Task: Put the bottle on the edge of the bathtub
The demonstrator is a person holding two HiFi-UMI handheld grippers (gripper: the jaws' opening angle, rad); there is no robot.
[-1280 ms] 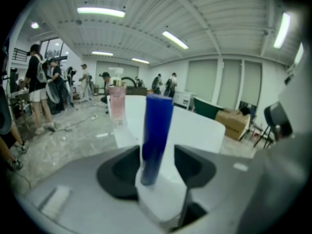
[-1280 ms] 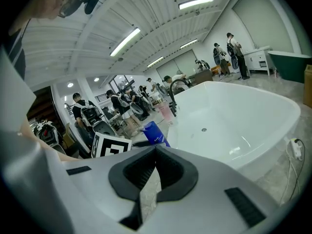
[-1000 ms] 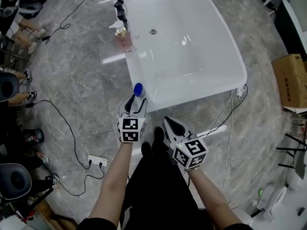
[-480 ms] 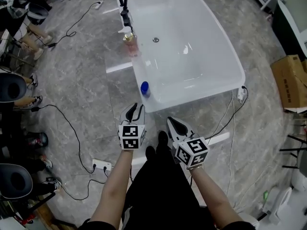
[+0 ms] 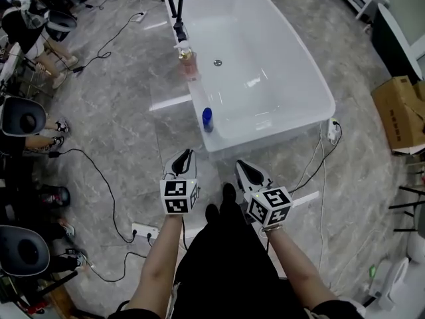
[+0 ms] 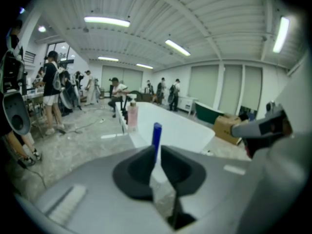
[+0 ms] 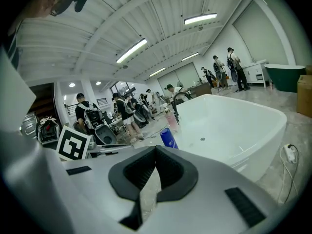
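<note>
White acrylic bathtub [image 5: 330, 102] dominates the grey floor [image 5: 119, 111] ahead of me, with the blue bottle [image 5: 207, 118] upright on its narrow rim at the near left corner. By my reckoning the task is done. My left gripper [image 5: 184, 155] hangs apart from the bottle, its jaws closing on nothing. My right gripper [image 5: 243, 167] is clamped together and empty. The danger I see is the slim, rounded rim: a careless swing of either tool could tip the bottle into the tub or onto the floor.
</note>
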